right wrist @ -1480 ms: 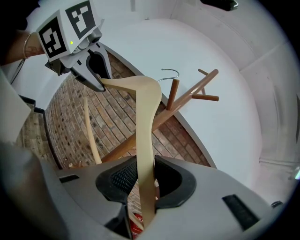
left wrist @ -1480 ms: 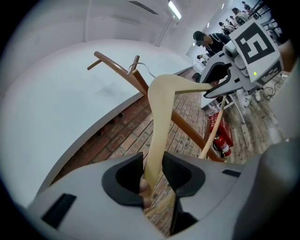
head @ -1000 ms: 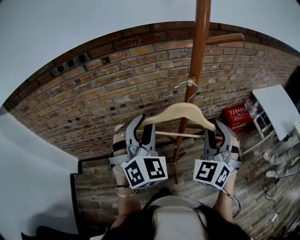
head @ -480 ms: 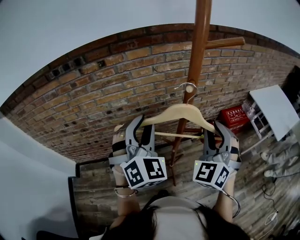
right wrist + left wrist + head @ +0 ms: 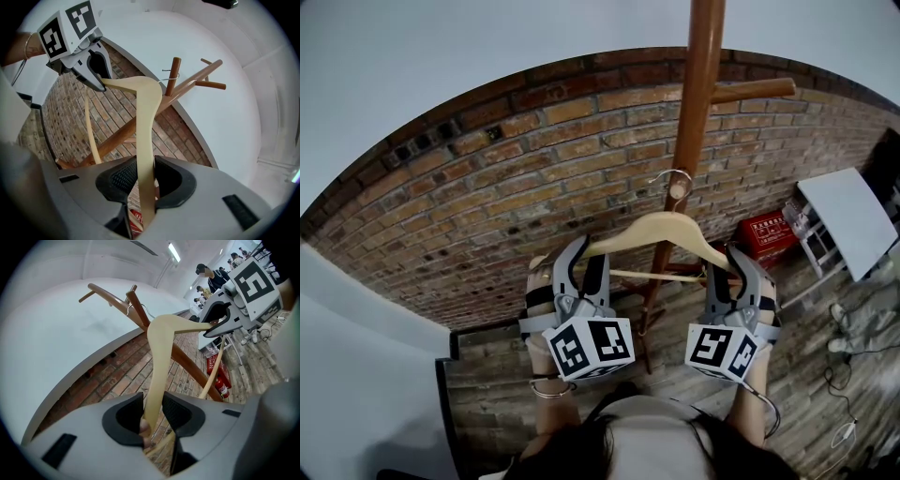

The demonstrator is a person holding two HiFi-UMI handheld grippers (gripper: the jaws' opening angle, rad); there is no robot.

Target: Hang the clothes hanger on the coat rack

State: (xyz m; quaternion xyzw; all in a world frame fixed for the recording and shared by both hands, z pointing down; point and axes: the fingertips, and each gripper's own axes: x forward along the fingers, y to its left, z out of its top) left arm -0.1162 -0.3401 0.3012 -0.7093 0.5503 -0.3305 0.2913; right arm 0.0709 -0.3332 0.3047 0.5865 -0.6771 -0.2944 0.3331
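Observation:
A pale wooden clothes hanger is held level between both grippers, one on each end. My left gripper is shut on the hanger's left arm. My right gripper is shut on the right arm. The hanger's metal hook sits around a short peg of the brown wooden coat rack, right at the pole. A longer peg sticks out to the right higher up.
A brick wall stands behind the rack. A red crate and a white table are on the wooden floor at the right. Cables lie at the lower right. People stand far off in the left gripper view.
Both grippers have carried the hanger slightly toward the rack; the hook has moved from just left of the pole up onto the short peg.

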